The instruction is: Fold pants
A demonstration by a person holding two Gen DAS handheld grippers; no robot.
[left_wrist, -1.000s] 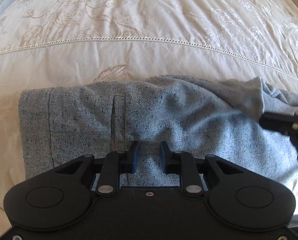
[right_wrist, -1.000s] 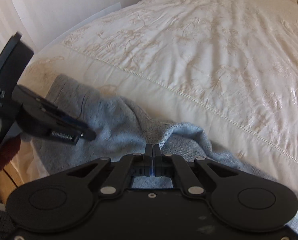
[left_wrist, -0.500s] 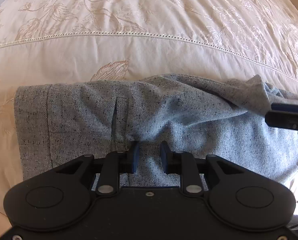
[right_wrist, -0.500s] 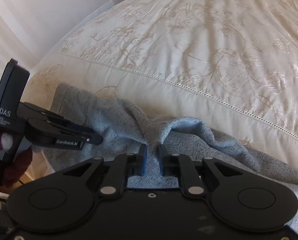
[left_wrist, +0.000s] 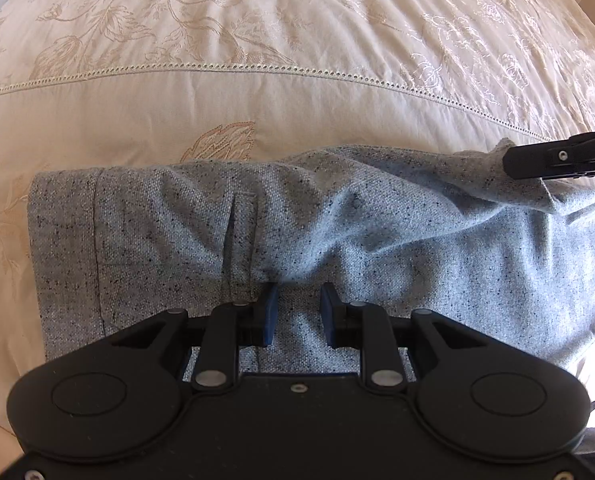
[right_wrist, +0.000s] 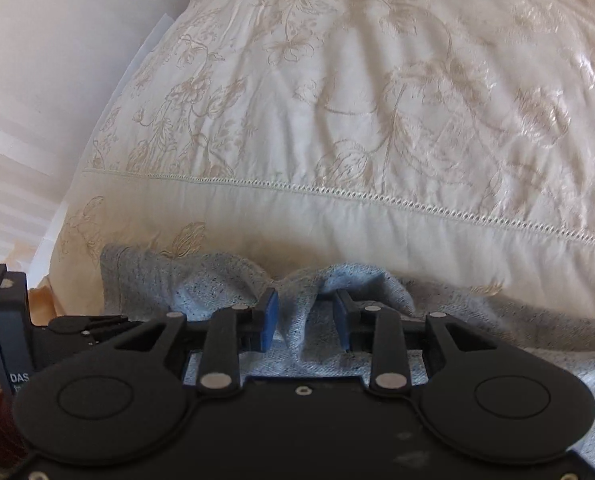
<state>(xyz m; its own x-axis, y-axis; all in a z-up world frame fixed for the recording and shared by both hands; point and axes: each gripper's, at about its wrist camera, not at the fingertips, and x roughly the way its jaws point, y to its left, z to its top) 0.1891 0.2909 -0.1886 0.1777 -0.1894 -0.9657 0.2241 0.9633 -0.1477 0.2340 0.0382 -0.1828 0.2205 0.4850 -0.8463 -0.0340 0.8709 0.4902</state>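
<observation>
Pointing down at the bottom centre of its own view, the left gripper holds its fingers apart over the grey pants, which lie flat across the lower half of the frame with nothing pinched. Lower centre in the right wrist view, the right gripper is opening, a raised fold of the pants standing loose between its fingers. Beyond, the cream embroidered bedspread fills the upper frame.
</observation>
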